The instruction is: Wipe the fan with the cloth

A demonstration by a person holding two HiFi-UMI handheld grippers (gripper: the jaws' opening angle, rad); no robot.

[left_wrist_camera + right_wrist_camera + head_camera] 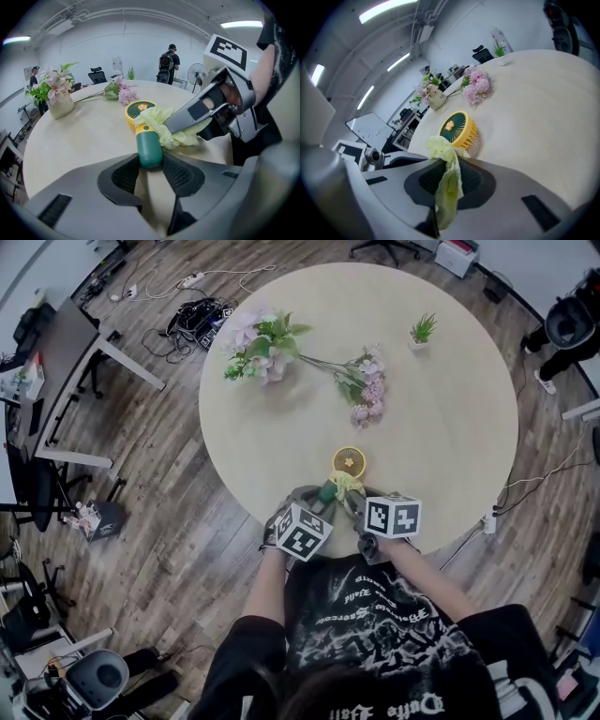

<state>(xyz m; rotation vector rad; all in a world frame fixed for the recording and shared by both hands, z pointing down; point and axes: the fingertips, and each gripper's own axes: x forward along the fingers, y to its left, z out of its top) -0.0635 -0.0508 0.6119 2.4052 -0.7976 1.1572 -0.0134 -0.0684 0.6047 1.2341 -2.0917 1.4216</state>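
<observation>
head view shows the left gripper [322,495] clamped on the fan's [349,461] green handle near the table [450,427] edge; the cloth [345,482], lying against the fan's neck, is pinched by the right gripper [356,503].

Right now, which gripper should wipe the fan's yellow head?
Right. The right gripper is shut on the cloth, which is bunched beside the fan's yellow head. The left gripper clamps the green handle, steadying it.
</observation>
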